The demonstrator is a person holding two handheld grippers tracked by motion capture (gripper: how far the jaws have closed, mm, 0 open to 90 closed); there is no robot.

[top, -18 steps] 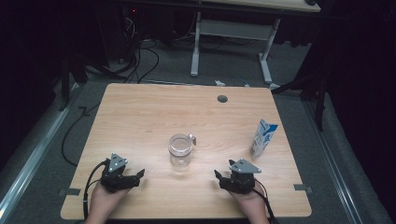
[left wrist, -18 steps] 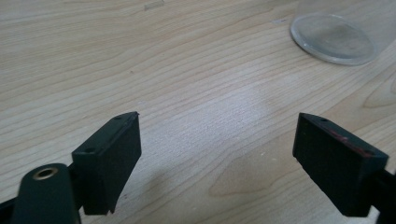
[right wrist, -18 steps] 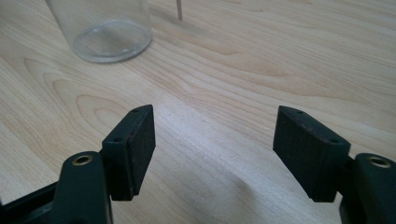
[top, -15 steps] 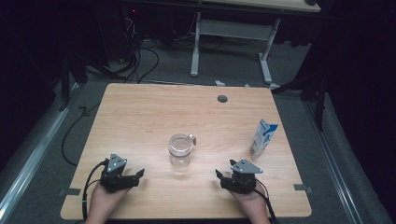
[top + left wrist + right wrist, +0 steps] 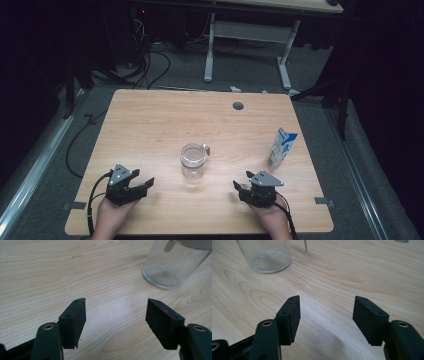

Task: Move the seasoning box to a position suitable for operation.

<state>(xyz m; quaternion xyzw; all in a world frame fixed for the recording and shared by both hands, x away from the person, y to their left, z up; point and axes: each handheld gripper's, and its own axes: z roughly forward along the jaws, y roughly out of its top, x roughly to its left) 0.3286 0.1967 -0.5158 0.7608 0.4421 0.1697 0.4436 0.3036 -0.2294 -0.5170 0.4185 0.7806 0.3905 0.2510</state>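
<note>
Glass jar [image 5: 192, 161] stands upright near the middle of the wooden table [image 5: 150, 125], and everything else is placed from it. Left gripper [image 5: 142, 186] rests on the table left of the jar and a little nearer the person, jaws spread wide with nothing between them; in the left gripper view [image 5: 115, 311] the jar [image 5: 172, 267] sits ahead and off to the right. Right gripper [image 5: 239, 189] lies right of the jar, also nearer the person, jaws likewise released and empty [image 5: 325, 312]. Milk carton [image 5: 283, 146] stands well to the jar's right. Compared with the earlier frames, both grippers, the jar and the carton sit in the same places.
</note>
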